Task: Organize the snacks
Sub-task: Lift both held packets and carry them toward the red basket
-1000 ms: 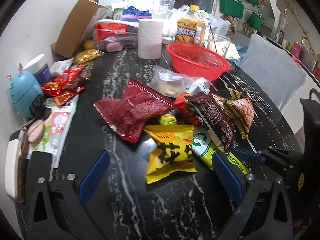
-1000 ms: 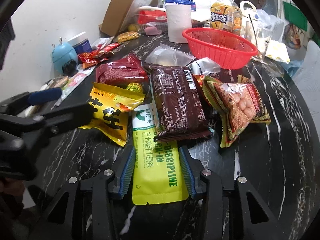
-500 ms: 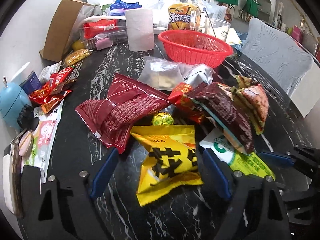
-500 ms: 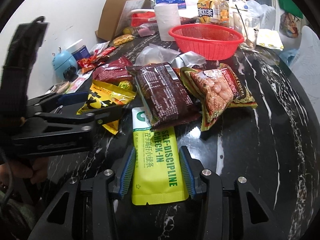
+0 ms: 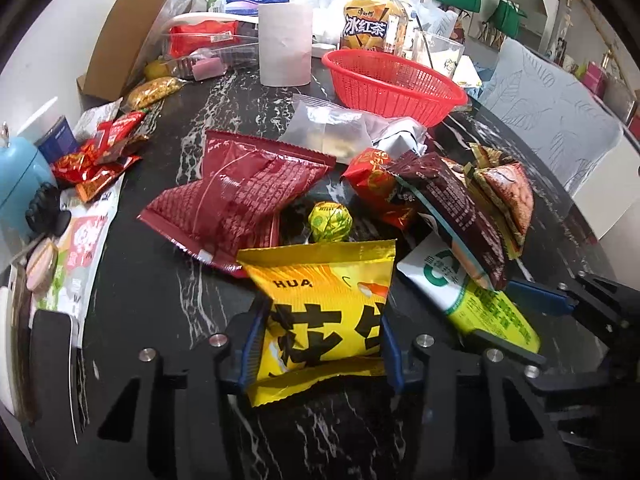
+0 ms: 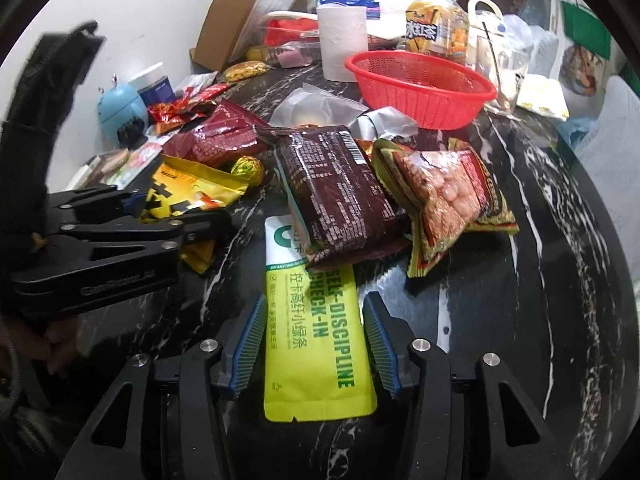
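Note:
A yellow snack bag (image 5: 320, 292) lies on the black marble table (image 5: 160, 300). My left gripper (image 5: 322, 320) is closing on it, and both blue pads touch its sides. From the right wrist view, the left gripper (image 6: 180, 216) grips the same yellow bag (image 6: 188, 188). A lime-green pouch (image 6: 316, 340) lies flat between the jaws of my right gripper (image 6: 315, 300). Those jaws are opening and small gaps show beside each pad. A brown bag (image 6: 336, 184) overlaps the pouch's far end. The red basket (image 6: 424, 96) at the back holds nothing.
A dark red bag (image 5: 240, 200), a foil ball (image 5: 330, 220), a peanut bag (image 6: 448, 196) and a clear zip bag (image 5: 332, 128) lie mid-table. Behind stand a paper roll (image 5: 285, 44), a tea bottle (image 5: 374, 24) and a cardboard box (image 5: 128, 28). A grey chair (image 5: 552, 108) stands to the right.
My left gripper came forward over the yellow bag and its wide jaws closed onto it. The right jaws, earlier pressed on the green pouch, have spread slightly.

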Available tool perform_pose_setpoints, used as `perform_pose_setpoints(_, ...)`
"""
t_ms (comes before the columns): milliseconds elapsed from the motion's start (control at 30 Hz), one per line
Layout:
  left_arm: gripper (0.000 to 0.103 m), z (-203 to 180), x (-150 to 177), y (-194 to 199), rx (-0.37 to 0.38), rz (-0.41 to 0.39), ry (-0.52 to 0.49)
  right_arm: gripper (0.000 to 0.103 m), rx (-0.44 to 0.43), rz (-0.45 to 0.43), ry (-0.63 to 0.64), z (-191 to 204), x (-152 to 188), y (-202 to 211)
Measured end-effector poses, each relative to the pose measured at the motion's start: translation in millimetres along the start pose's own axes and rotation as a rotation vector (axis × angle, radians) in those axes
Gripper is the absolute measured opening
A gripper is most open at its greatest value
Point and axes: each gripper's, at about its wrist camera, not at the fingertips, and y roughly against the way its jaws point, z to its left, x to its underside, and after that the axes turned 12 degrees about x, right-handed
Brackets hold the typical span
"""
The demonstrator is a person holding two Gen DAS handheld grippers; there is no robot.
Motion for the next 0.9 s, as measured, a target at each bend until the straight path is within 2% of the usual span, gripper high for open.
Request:
perform_pose_setpoints(167, 0.048, -4, 5, 14, -0.04, -0.034, -0.026, 0.048, 0.049, -0.009, 0.066, 11, 1, -2)
perform_pose_setpoints(333, 0.048, -3, 8, 22, -0.023, -0.055, -0.025, 0.043, 0.012, -0.002, 0.039, 9, 2, 1)
perform_pose_setpoints(533, 0.048, 0, 12, 34, -0.028, -0.08, -0.014, 0.042, -0.091, 0.026, -0.01, 9, 5, 7)
perform_pose_setpoints(900, 0.048, 3, 16, 68, -0.053, -0.169, -0.008, 0.042, -0.175, -0.031, 0.028, 28, 3, 31)
